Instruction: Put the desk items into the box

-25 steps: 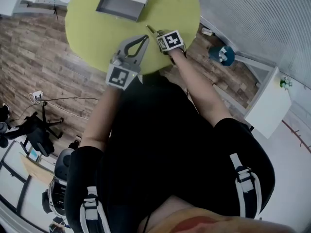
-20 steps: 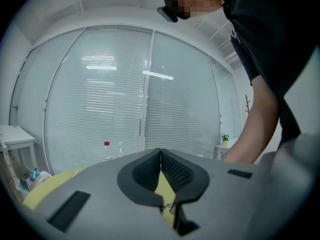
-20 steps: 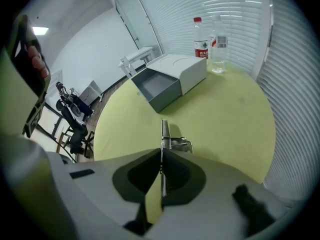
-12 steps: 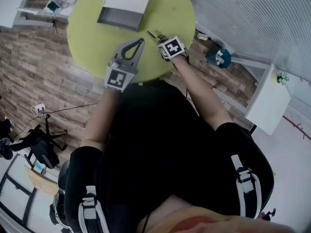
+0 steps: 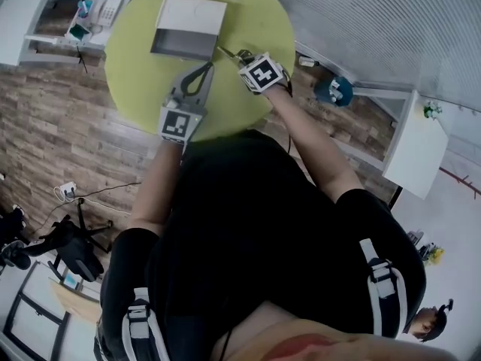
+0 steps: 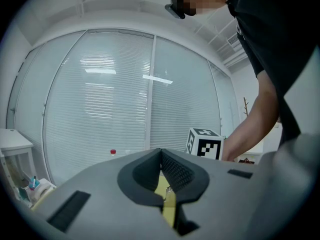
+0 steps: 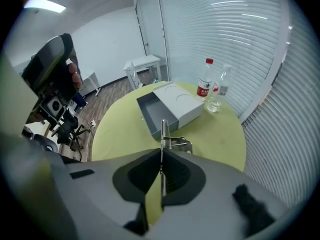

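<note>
A white box with its grey drawer pulled out lies on the round green table. In the right gripper view the box and its drawer are straight ahead. My right gripper is shut on a small metal tool. The tool's thin end points toward the drawer and stops just short of it. My left gripper hovers beside it, over the table's near half. Its jaws are shut and hold nothing.
A red-labelled bottle and a clear bottle stand behind the box. A white side table with a phone is at the far left. A teal stool and a white cabinet stand to the right. An office chair is on the wooden floor.
Both grippers have moved forward over the table, closer to the open drawer. The right one still holds the metal tool. More of the far table edge, with the bottles, has come into view.
</note>
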The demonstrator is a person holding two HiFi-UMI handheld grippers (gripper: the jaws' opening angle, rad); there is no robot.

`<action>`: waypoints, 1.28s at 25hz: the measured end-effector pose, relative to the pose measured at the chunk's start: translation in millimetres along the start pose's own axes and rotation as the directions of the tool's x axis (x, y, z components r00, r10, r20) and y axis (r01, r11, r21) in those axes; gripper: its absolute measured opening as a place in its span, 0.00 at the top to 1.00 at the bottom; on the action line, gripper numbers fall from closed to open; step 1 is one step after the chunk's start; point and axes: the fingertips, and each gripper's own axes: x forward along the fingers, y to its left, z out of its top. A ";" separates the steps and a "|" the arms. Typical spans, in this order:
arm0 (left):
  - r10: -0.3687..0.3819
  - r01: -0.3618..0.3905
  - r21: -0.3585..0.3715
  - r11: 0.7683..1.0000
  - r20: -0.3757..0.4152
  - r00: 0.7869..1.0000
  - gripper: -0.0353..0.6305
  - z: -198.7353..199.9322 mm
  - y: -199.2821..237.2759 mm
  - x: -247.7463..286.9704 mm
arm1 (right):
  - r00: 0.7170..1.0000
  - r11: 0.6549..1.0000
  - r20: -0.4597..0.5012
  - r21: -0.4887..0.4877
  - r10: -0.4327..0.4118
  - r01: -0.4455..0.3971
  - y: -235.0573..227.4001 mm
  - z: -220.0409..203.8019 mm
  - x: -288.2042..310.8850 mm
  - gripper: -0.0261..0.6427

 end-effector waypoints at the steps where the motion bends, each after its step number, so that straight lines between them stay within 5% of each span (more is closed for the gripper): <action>1: 0.000 0.000 0.008 1.000 -0.001 1.000 0.93 0.3 3.3 -1.2 | 1.000 1.000 0.001 -0.004 -0.002 0.002 -0.1 4.3 -1.1 0.92; 16: 0.062 -0.062 -0.005 0.998 -0.027 0.998 0.93 -13.6 71.4 -20.8 | 1.000 0.987 0.002 -0.159 -0.003 0.003 23.1 95.4 34.2 0.92; 32: 0.116 -0.118 -0.035 0.992 -0.046 0.992 0.93 -43.9 138.6 -18.8 | 0.998 0.983 -0.032 -0.175 0.051 -0.056 48.7 148.9 110.2 0.92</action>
